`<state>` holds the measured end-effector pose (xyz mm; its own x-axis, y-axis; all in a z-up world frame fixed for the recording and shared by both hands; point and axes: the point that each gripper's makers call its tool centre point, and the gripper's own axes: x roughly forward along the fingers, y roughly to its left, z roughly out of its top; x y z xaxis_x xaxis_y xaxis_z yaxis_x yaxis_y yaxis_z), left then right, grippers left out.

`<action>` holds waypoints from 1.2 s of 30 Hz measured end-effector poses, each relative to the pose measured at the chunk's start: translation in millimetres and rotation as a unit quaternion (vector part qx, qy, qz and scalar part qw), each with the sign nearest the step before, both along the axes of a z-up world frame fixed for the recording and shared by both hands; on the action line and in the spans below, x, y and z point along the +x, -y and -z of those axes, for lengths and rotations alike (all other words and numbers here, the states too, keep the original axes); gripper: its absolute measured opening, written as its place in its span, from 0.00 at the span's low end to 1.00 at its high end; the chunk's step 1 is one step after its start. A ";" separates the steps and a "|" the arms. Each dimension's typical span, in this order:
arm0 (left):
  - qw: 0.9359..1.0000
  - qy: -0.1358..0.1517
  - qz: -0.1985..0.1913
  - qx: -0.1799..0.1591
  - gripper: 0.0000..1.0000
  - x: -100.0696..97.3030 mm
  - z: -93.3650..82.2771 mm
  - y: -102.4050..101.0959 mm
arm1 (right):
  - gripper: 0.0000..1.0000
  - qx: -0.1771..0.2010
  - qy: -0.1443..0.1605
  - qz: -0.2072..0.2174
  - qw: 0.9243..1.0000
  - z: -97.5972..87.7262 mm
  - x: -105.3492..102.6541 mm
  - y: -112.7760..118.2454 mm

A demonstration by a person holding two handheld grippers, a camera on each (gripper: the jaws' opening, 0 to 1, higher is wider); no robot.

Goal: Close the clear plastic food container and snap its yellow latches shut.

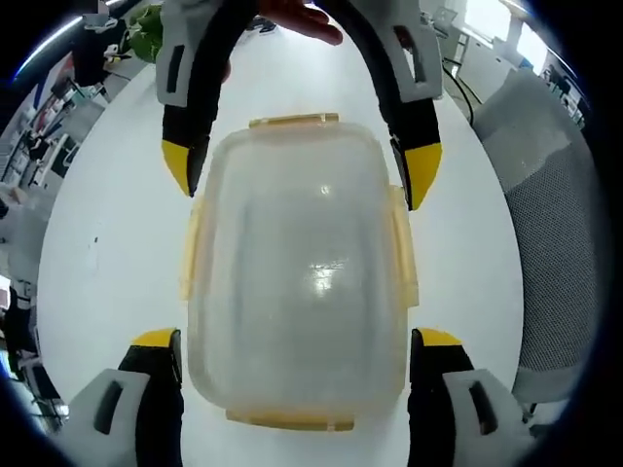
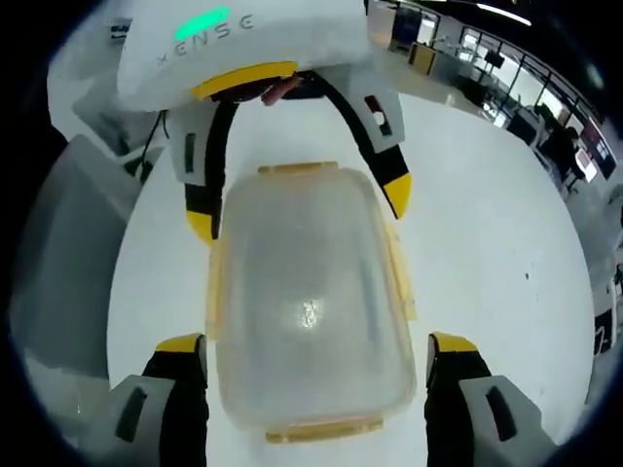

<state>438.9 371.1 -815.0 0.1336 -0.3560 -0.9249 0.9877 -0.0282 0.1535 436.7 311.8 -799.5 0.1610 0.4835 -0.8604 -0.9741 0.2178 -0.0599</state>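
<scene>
Left gripper view: both tongs (image 1: 296, 362) (image 2: 316, 370) spread wide around the lidded container (image 1: 297, 277); uneven pressing could skid it across the table (image 1: 107, 243).

opposed close overhead views — shared container (image 1: 297, 282)

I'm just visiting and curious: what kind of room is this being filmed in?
Probably an open-plan office or lab: a white table holds the plastic container, a grey mesh office chair stands beside it, and desks with monitors fill the background.
</scene>
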 end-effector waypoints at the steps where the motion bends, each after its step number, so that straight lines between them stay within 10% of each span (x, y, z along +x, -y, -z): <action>1: 1.000 0.006 -0.004 -0.013 0.93 1.0 -3.5 1.5 | 0.96 0.003 0.002 0.010 1.000 0.4 -0.1 1.5; 18: 0.989 0.006 -0.099 -0.111 0.90 -0.8 -19.9 -7.4 | 0.94 0.107 0.022 0.110 0.988 -15.9 -2.0 -1.8; 29: 0.962 0.016 -0.177 -0.205 0.90 6.0 -36.7 -7.0 | 0.94 0.217 0.057 0.218 0.950 -40.5 16.3 -5.4; 36: 0.935 0.017 -0.234 -0.266 0.90 9.8 -48.1 -11.2 | 0.92 0.266 0.045 0.276 0.922 -51.0 21.6 -0.8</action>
<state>448.7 382.3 -766.9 0.4163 -0.6596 -0.6259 0.8669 0.4955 0.0544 458.2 312.6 -748.5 0.5688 0.6565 -0.4955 -0.7020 0.7014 0.1235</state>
